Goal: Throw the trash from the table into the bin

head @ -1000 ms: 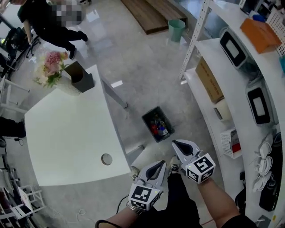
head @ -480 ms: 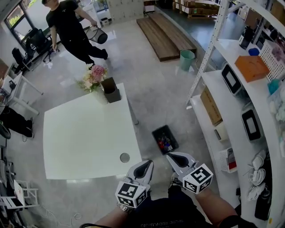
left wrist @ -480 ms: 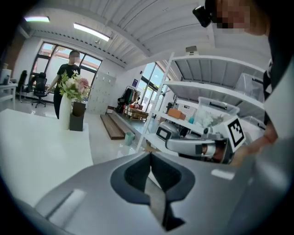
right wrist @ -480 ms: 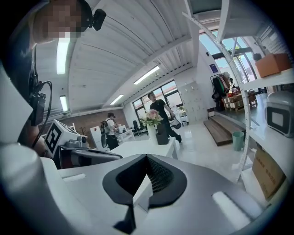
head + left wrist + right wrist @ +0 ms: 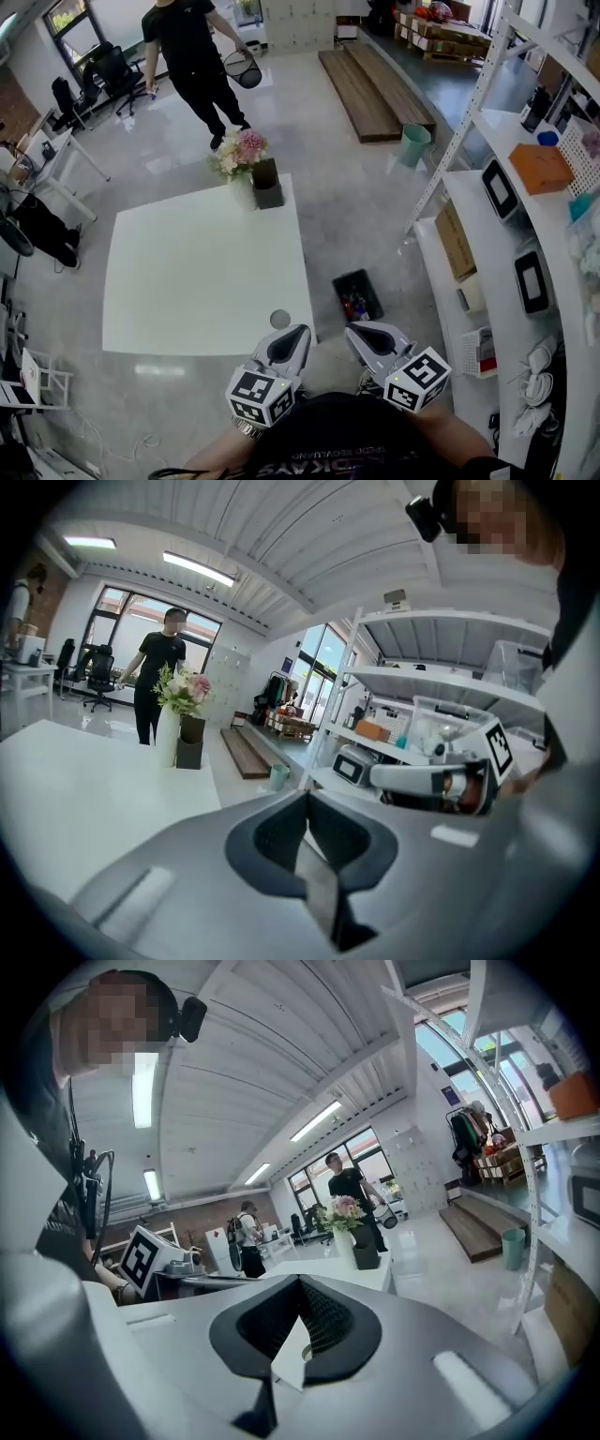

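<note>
The white table (image 5: 187,272) carries only a vase of flowers (image 5: 240,161) and a dark box (image 5: 268,186); I see no trash on it. The black bin (image 5: 357,296) stands on the floor off the table's right edge, with colourful trash inside. My left gripper (image 5: 296,330) and right gripper (image 5: 354,330) are side by side close to my body, near the table's front right corner. Both are shut with nothing in them. The left gripper view shows its jaws (image 5: 307,799) meeting, and the right gripper view shows the same (image 5: 300,1283).
White shelving (image 5: 506,216) with boxes and appliances runs along the right. A green bucket (image 5: 413,145) and wooden planks (image 5: 370,80) lie beyond it. A person in black (image 5: 197,56) walks behind the table. Desks and chairs (image 5: 42,187) stand at the left.
Both grippers have risen and drawn in toward my body, still shut. The head view has swung up, so more of the room shows. The person in black has walked along behind the table.
</note>
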Available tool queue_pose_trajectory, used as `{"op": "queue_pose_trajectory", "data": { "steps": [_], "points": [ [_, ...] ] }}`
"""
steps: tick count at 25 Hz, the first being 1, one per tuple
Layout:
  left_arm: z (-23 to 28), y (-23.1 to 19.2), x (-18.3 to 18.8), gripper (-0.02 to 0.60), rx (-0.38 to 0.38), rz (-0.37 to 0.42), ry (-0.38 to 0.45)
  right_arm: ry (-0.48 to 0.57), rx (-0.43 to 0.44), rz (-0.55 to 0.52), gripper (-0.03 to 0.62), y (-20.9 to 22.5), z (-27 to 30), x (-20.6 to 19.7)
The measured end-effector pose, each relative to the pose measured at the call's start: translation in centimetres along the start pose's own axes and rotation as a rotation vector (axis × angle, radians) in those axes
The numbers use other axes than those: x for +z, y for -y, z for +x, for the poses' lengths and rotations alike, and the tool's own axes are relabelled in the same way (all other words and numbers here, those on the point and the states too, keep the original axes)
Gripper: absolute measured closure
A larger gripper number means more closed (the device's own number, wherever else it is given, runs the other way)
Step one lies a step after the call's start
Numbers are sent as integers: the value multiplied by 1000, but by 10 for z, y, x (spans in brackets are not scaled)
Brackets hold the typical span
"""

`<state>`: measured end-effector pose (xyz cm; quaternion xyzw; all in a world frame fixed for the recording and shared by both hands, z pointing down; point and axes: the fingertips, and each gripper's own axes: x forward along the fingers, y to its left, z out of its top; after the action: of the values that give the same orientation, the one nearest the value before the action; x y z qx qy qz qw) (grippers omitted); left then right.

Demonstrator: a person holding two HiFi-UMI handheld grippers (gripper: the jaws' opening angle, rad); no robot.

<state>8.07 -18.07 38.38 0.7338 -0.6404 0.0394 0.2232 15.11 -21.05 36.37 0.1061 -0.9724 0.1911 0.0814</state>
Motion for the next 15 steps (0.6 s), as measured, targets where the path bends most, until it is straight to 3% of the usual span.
{"op": "queue_pose_trajectory", "data": {
  "steps": [15],
  "points": [
    [-4,0,4,574,-21,16,-9,-15,15,37,595,-7,-2,-6]
  ]
}}
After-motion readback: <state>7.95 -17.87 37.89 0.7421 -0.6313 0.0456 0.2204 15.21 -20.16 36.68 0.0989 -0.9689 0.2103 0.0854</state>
